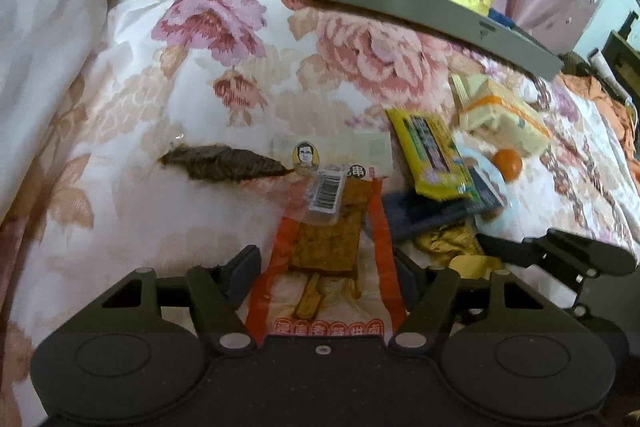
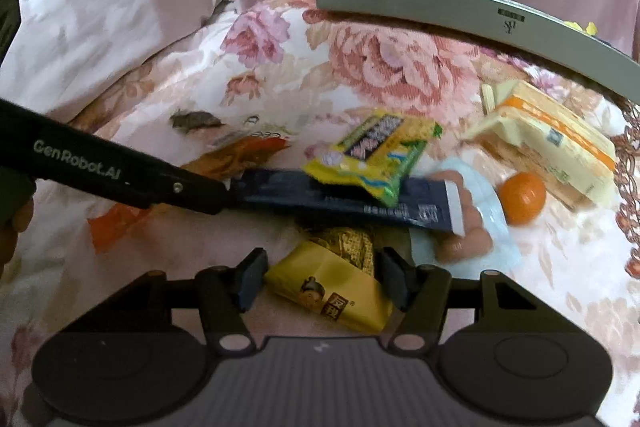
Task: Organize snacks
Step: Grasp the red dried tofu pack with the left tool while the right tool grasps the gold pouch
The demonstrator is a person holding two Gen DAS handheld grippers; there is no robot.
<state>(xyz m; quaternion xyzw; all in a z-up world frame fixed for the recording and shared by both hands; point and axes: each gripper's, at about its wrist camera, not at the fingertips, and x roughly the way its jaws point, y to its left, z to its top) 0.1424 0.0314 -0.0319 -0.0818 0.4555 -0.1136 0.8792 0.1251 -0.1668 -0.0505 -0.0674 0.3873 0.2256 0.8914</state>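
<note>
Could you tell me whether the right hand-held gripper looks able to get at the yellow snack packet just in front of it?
Probably yes: the right hand-held gripper is open with the yellow snack packet already between its fingers, and nothing covers that end.

quilt (image 1: 132,131): pink floral | box (image 2: 440,9): grey | ball (image 2: 522,197): orange

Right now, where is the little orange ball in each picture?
Left wrist view: the orange ball sits right of centre on the flowered bedcover, just below the cream-and-orange box.
Right wrist view: the orange ball sits on the right, again just below the cream-and-orange box.
Shared landmark: the long grey box across the top of both pictures.
</note>
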